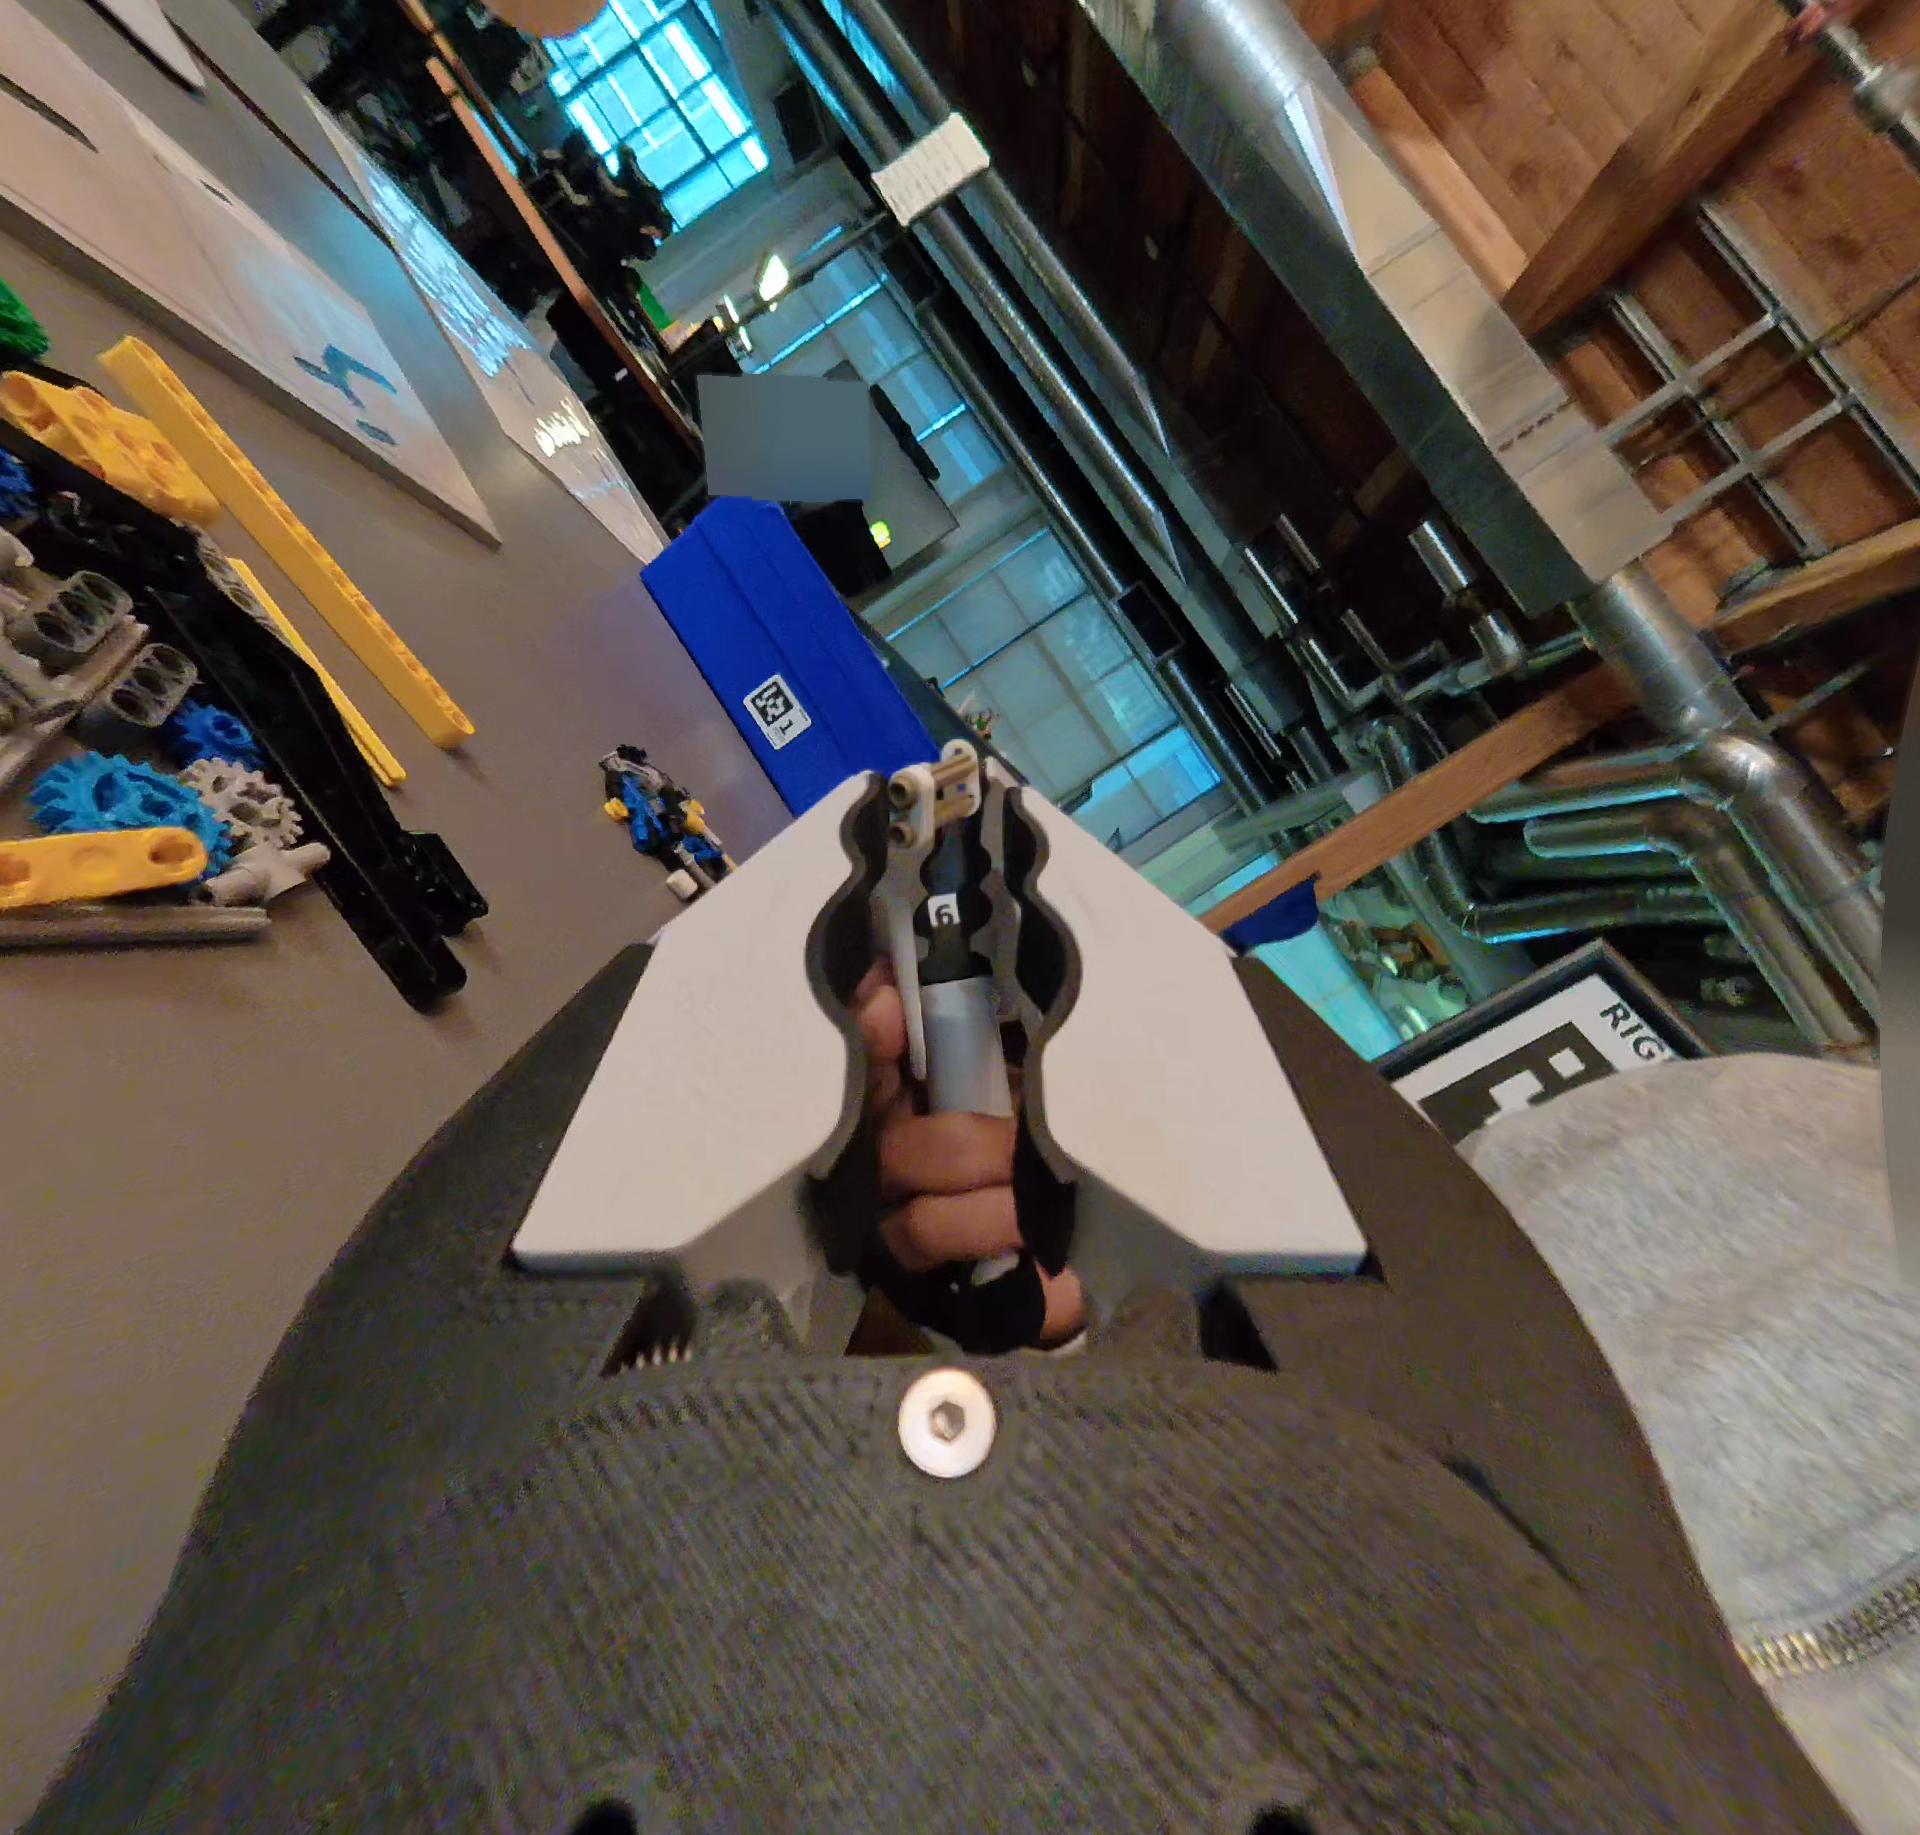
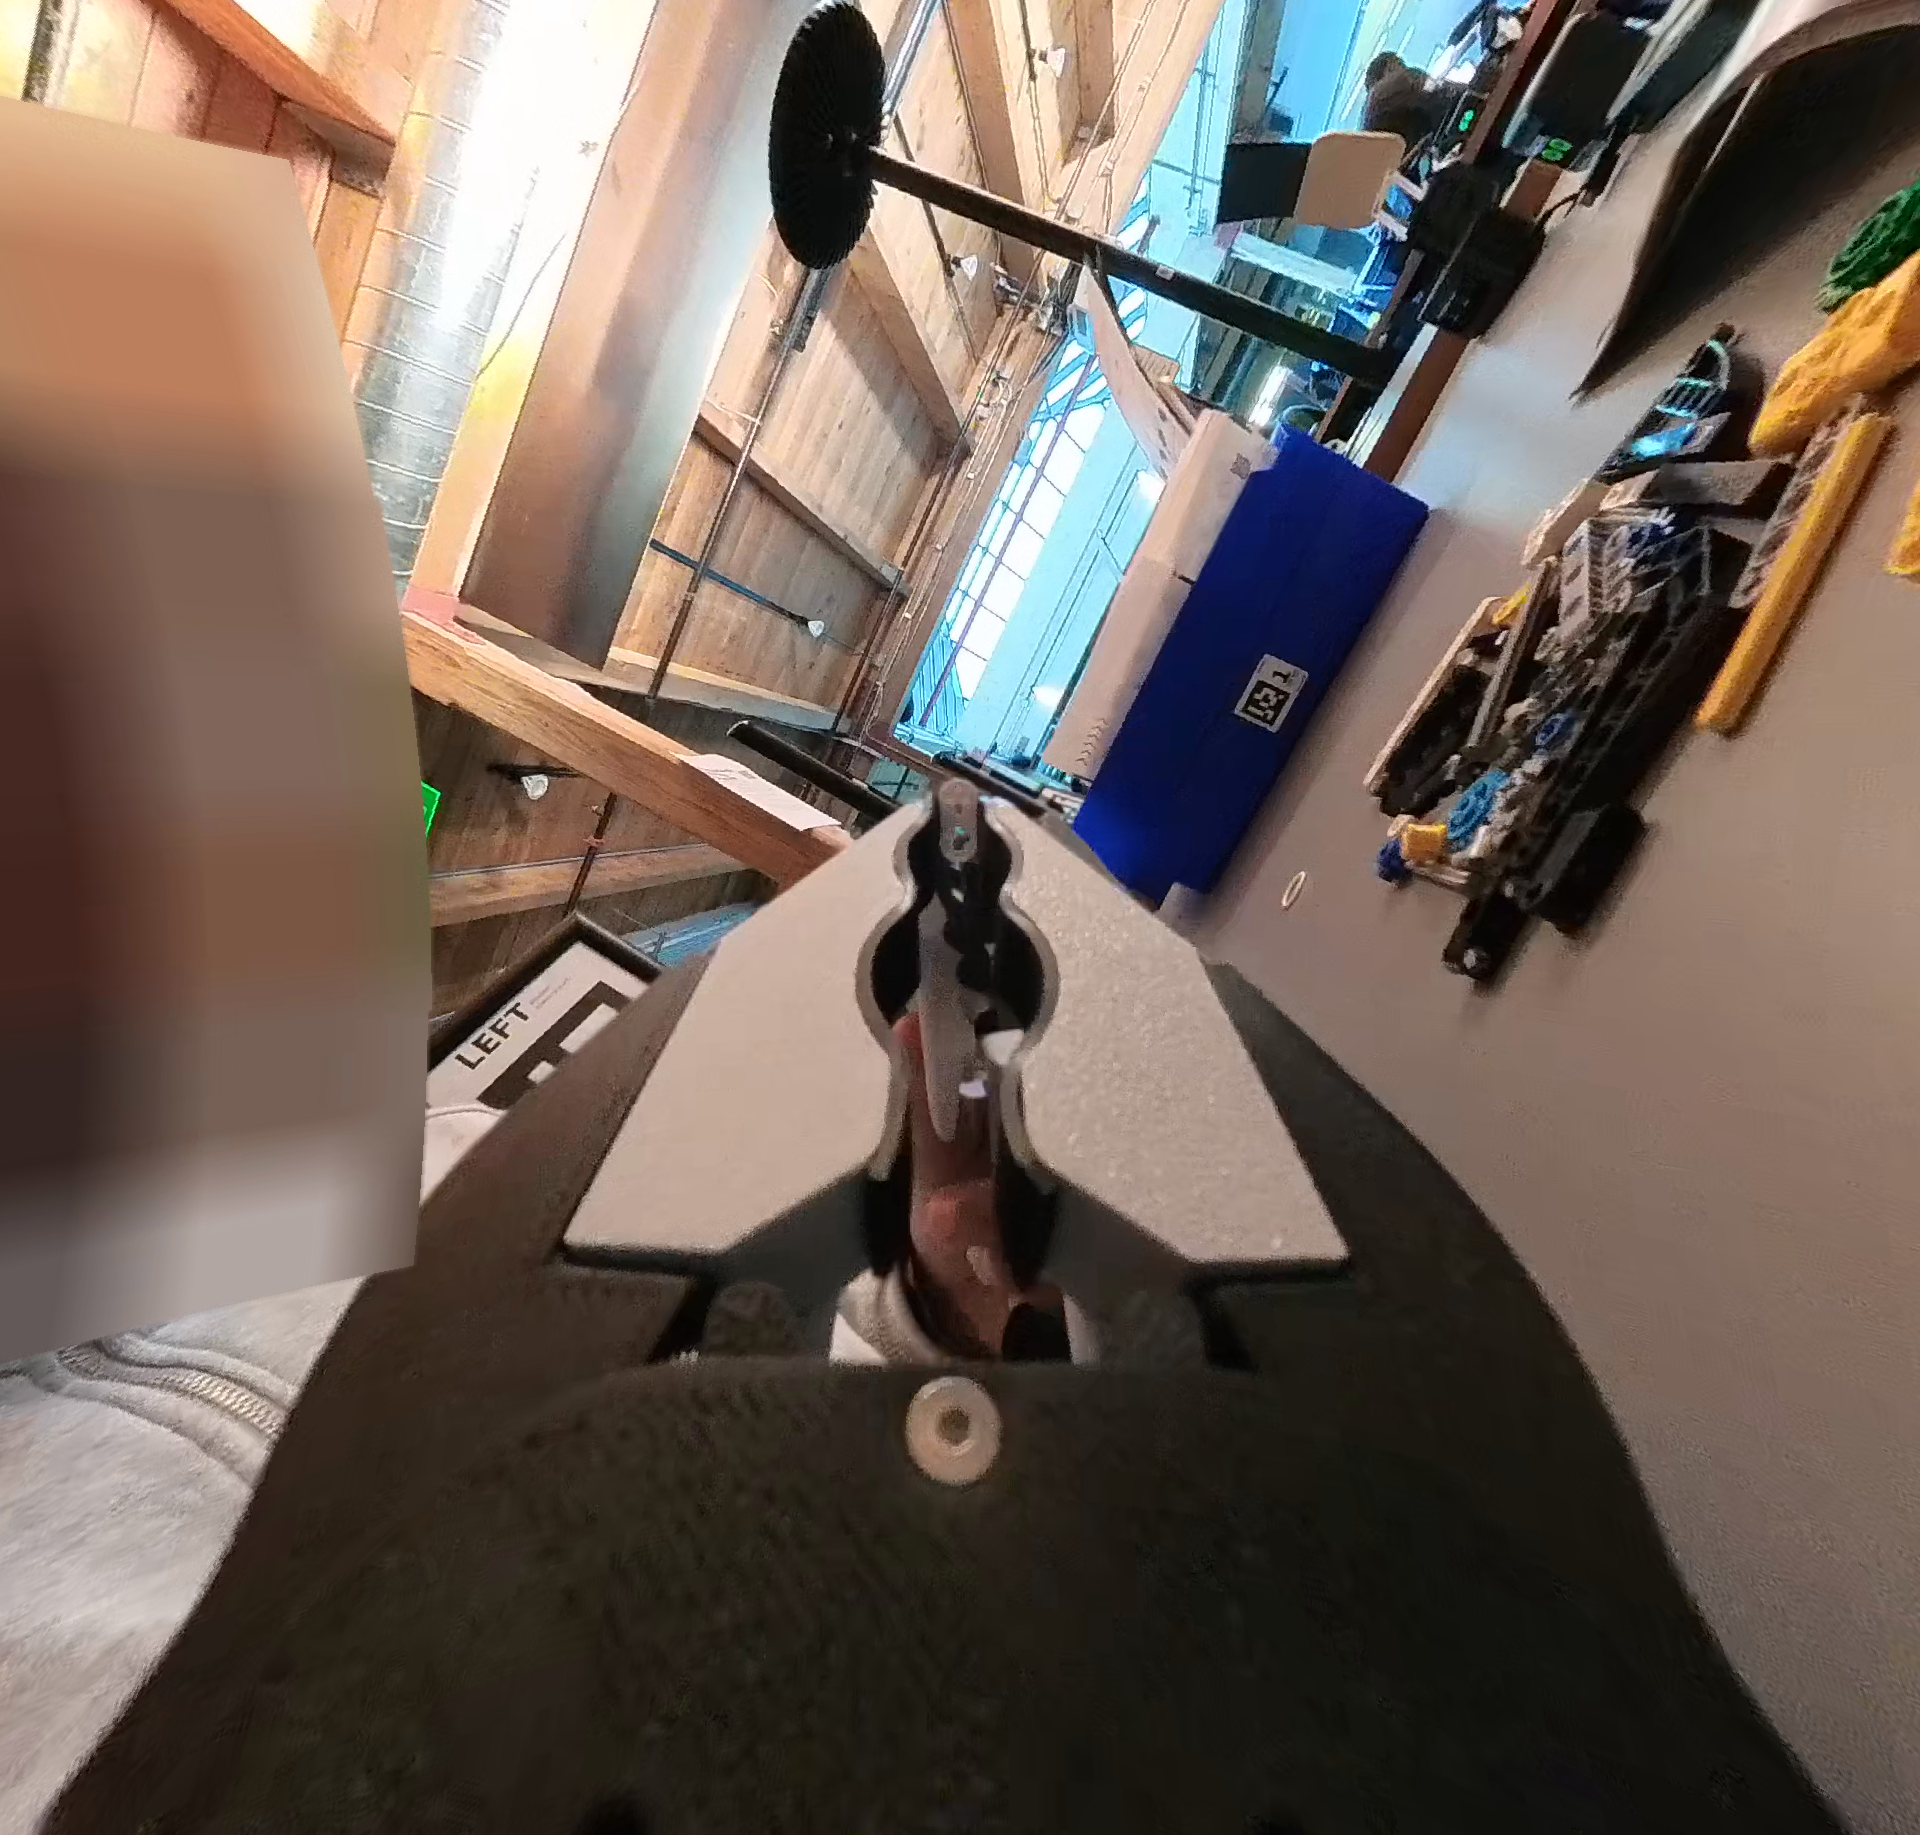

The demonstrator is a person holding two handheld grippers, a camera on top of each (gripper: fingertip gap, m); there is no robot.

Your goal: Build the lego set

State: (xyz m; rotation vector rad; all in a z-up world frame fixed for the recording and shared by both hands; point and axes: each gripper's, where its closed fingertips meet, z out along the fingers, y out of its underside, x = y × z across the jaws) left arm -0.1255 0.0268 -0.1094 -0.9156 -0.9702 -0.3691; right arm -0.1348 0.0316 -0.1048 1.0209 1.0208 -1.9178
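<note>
Both grippers are clamping a small grey lego piece: left gripper (image 1: pixel 935 798), right gripper (image 2: pixel 961 829). The loose parts (image 1: pixel 156 746) are lying unassembled; much is remaining.

Printed tag on blue box (image 1: pixel 781 710), lettered framed sign (image 2: pixel 540 1032)

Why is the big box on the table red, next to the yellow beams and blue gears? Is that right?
Not quite: the box is blue, not red. The left wrist view shows it standing on the grey table, with the yellow beams and blue gears lying to its left. The right wrist view shows the same blue box too.
</note>
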